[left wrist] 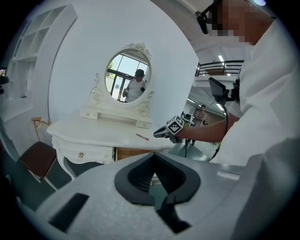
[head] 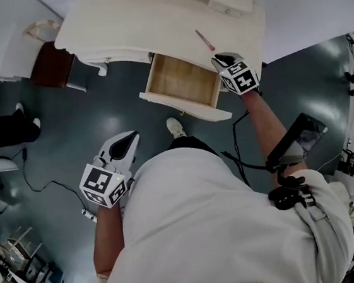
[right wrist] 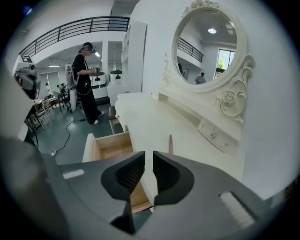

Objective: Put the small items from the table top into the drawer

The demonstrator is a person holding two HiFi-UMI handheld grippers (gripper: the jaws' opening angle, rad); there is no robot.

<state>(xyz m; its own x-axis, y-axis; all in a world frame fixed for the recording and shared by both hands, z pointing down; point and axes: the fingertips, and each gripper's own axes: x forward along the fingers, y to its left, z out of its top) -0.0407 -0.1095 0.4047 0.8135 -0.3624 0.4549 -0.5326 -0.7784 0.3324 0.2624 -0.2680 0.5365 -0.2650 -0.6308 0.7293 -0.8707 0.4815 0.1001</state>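
A thin red pen-like item lies on the white dressing table, near its front right edge. It also shows in the left gripper view as the red item and in the right gripper view as the red item. Below it the wooden drawer stands pulled out, with nothing visible inside. My right gripper hovers at the table edge just short of the red item, jaws a narrow gap apart and holding nothing. My left gripper hangs low over the floor, well clear of the table, shut and empty.
A brown stool stands left of the table. An oval mirror rises at the table's back. A cable runs across the dark floor. A person stands far off in the room. A screen device is strapped near my right arm.
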